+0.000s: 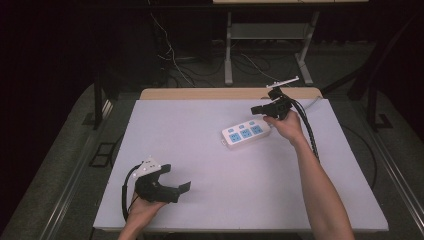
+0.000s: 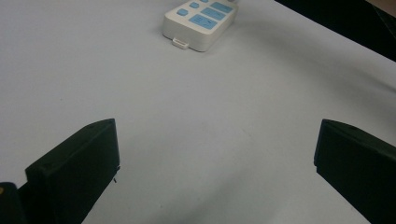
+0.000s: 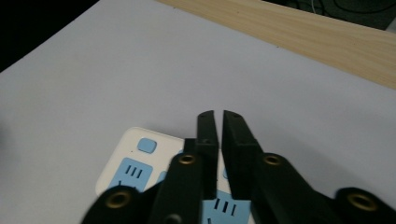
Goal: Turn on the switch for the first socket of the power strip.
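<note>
Fingers point(image 3: 236, 135) on the right gripper point(image 1: 263, 108) are pinched nearly together with nothing between them, hovering over the far end of the power strip point(image 1: 246, 133), while the left gripper point(image 1: 176, 190) sits near the front of the desk point(image 1: 200, 150) with its fingers spread wide and empty, well apart from the strip. That strip lies flat toward the right-center of the desk, white shell with blue sockets. I'd guess it's hard smooth plastic, light, rigid, kinda slippery, not fragile. Best bet is probably clamping across the narrow width along the long sides, since the flat top gives nothing to bite
</note>
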`<move>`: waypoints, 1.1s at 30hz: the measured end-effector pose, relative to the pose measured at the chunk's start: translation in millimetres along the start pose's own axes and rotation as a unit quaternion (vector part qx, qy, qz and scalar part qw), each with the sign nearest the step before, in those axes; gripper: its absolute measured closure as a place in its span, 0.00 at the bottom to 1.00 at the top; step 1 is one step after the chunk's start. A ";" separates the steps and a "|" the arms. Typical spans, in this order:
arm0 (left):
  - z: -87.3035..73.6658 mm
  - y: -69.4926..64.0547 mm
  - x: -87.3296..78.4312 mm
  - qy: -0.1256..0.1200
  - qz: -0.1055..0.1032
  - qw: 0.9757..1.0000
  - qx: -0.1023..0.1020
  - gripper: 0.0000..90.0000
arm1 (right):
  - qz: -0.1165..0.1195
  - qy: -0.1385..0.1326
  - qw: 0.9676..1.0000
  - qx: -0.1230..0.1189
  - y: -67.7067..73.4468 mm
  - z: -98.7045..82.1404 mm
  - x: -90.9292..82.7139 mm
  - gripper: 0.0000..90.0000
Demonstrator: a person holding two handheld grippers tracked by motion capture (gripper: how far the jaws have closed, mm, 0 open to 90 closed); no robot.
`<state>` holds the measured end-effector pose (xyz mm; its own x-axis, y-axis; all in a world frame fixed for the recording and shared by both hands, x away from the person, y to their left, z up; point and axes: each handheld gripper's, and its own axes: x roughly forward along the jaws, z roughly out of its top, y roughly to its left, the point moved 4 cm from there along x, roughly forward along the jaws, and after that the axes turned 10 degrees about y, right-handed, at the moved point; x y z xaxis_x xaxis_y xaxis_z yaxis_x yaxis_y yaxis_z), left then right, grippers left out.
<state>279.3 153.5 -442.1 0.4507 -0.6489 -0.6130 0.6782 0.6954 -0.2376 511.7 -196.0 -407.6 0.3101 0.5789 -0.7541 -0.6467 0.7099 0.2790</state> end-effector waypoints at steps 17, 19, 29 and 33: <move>-0.7 1.3 -0.1 0.003 0.004 1.000 0.002 0.00 | -0.015 0.025 0.999 0.030 -18.5 -8.8 21.7 0.99; -0.8 1.4 -0.1 0.004 0.003 1.000 0.003 0.00 | -0.016 0.036 0.999 0.033 -20.2 -11.4 26.4 0.99; -1.2 1.2 -0.1 0.005 0.003 1.000 0.005 0.00 | 0.004 0.055 0.998 0.044 -19.5 -16.4 36.4 0.99; -1.5 0.9 0.5 0.007 0.004 1.000 0.006 0.00 | 0.006 0.052 0.998 0.047 -18.8 -17.8 36.2 1.00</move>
<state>279.2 154.3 -443.7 0.4480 -0.6399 -0.6244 0.6817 0.6963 -0.2245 522.7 -195.5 -450.8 0.2256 0.5458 -0.8070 -0.5802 0.7407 0.3387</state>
